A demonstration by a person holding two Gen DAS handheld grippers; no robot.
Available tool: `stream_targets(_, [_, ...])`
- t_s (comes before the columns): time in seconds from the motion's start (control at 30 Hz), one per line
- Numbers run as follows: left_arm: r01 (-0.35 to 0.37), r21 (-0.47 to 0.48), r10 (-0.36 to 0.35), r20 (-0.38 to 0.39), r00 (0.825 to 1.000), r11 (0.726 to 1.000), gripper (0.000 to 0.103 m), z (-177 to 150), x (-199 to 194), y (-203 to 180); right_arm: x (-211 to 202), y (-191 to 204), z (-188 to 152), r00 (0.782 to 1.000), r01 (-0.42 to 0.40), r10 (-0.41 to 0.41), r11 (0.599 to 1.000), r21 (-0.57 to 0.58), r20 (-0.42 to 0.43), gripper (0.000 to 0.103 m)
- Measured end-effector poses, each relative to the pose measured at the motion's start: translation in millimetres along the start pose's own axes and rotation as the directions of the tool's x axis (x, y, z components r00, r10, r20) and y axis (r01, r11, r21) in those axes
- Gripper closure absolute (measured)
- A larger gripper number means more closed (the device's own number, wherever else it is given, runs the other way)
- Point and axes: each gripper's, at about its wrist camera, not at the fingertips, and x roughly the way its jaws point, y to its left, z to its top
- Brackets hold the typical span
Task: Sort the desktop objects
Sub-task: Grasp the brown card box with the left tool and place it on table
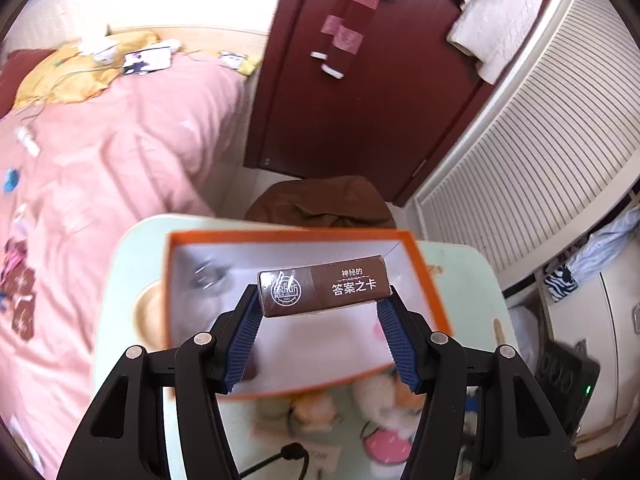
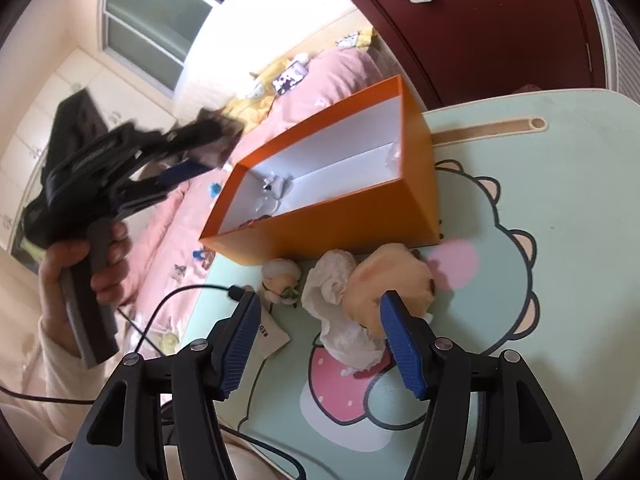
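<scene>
Left hand-held gripper: clamped end to end on a brown card box, held above the orange box.
Right hand-held gripper: released — hovering over a tissue.
Advice: lower well inside the walls, then let go.
Bench: pale green cartoon mat.
Room: pink bed, dark red door.

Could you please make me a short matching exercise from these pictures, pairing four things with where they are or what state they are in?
Things:
1. brown card box
2. orange box
3. crumpled tissue
4. black cable

Places or states:
A. open-topped, standing on the table
B. clamped between the left gripper's pads
C. trailing over the table's near-left edge
D. lying on the table before the orange box

Pairs: 1-B, 2-A, 3-D, 4-C
</scene>
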Motion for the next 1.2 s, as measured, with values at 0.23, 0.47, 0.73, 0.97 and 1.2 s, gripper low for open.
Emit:
stream_targets(0.23, [-0.011, -0.053, 0.011, -0.004, 1.0, 0.999, 0.043, -52.2, -5.7, 36.6, 13.5, 14.6, -3.6, 0.998, 0.036, -0.037, 0.999, -0.026, -0.05, 0.041])
stream_targets(0.47, [0.065, -0.012, -0.064, 0.08, 0.995, 0.998, 0.043, -75.2, -20.8, 34.9, 22.4, 24.1, -7.1, 0.994, 0.067, -0.07, 0.997, -0.039, -0.088, 0.041])
stream_targets(0.73, [0.104, -0.063, -0.101, 0.043, 0.994, 0.993, 0.043, -100.0, -24.3, 54.8, 30.9, 31.7, -7.5, 0.989, 0.098, -0.104, 0.993, -0.06, -0.109, 0.041])
stream_targets(0.97, [0.056, -0.103, -0.058, -0.024, 0.998, 0.993, 0.043, -115.6, -2.1, 71.7, 36.5, 36.5, -7.6, 0.984, 0.111, -0.121, 0.991, -0.08, -0.131, 0.041])
stream_targets(1.2, [0.061, -0.135, -0.059, 0.018, 0.998, 0.989, 0.028, -112.6, -2.4, 80.1, 37.1, 41.7, -4.3, 0.985, 0.115, -0.127, 0.988, -0.105, -0.119, 0.041])
